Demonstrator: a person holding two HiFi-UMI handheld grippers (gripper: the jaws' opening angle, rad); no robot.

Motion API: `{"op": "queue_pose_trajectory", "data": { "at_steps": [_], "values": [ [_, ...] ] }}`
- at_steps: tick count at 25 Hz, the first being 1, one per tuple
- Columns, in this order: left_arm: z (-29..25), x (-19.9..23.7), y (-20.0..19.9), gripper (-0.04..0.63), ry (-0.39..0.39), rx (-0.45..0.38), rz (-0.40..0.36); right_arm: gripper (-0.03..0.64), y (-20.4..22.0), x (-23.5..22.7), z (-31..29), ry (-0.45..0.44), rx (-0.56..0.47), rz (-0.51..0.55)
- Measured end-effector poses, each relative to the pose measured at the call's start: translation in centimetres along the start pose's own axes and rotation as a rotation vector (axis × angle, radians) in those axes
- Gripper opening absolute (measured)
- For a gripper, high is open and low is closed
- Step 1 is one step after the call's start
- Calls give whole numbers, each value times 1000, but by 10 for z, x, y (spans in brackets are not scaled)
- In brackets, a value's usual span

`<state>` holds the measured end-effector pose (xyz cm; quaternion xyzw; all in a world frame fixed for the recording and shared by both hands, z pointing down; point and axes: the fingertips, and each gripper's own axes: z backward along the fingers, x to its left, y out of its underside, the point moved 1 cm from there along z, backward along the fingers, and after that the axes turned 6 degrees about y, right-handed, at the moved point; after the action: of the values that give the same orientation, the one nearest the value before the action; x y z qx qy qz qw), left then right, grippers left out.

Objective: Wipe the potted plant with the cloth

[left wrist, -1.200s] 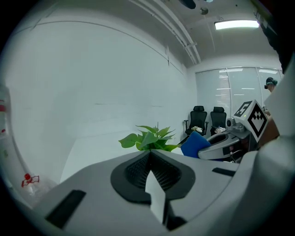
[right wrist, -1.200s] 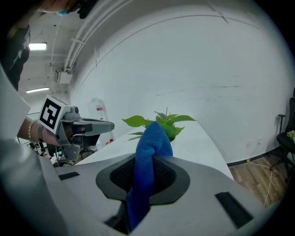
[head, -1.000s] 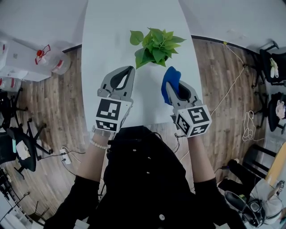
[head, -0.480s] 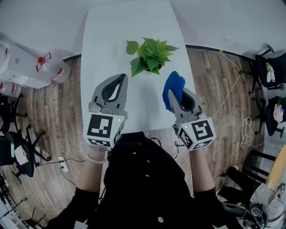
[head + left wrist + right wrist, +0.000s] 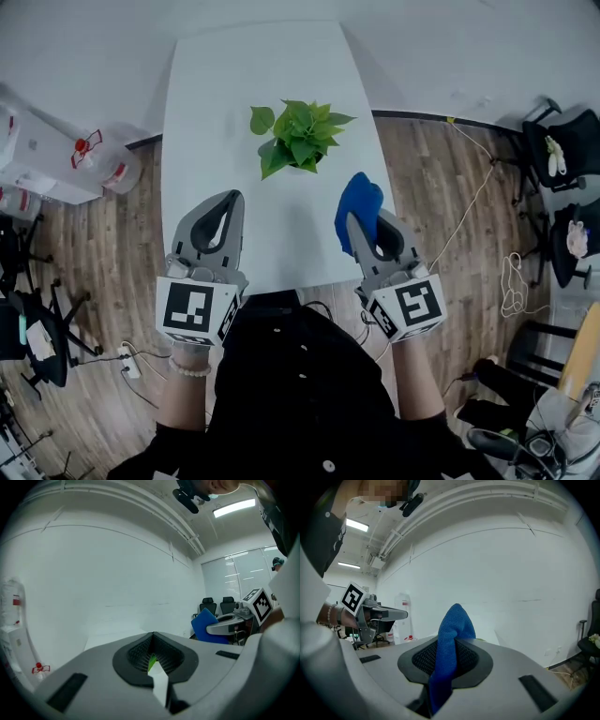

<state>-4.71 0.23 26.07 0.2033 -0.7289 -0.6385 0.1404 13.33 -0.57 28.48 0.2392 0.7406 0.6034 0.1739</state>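
Observation:
A small green potted plant [image 5: 296, 139] stands on the white table [image 5: 262, 56], just beyond both grippers. My left gripper [image 5: 227, 199] hovers over the table's near left part, shut with nothing held. In the left gripper view its jaws [image 5: 152, 637] meet, and a sliver of the green plant [image 5: 151, 662] shows through the slit. My right gripper [image 5: 360, 223] is shut on a blue cloth [image 5: 359, 200], near the table's right edge and right of the plant. In the right gripper view the cloth [image 5: 453, 630] sticks up out of the closed jaws.
Water jugs [image 5: 103, 155] stand on the wooden floor left of the table. Office chairs [image 5: 562, 141] and a cable [image 5: 473, 197] lie to the right. Another chair [image 5: 37, 328] is at the lower left. My body in black fills the bottom of the head view.
Both grippers have drawn back from the plant toward my body and risen. The cloth stays pinched in the right one. The plant now sits farther from the jaw tips.

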Motion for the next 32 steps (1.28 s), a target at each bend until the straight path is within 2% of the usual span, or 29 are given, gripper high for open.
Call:
{"op": "queue_pose_trajectory", "data": {
  "at_steps": [7, 12, 16, 32],
  "values": [
    [9, -13, -4, 14, 12, -9, 2, 94, -5, 3, 13, -4, -12, -8],
    [8, -15, -8, 14, 30, -20, 0, 94, -3, 1, 20, 6, 39, 18],
    [4, -18, -10, 14, 40, -30, -5, 94, -7, -3, 21, 14, -5, 25],
    [5, -24, -16, 14, 69, -43, -8, 94, -16, 2, 20, 11, -25, 29]
  ]
}}
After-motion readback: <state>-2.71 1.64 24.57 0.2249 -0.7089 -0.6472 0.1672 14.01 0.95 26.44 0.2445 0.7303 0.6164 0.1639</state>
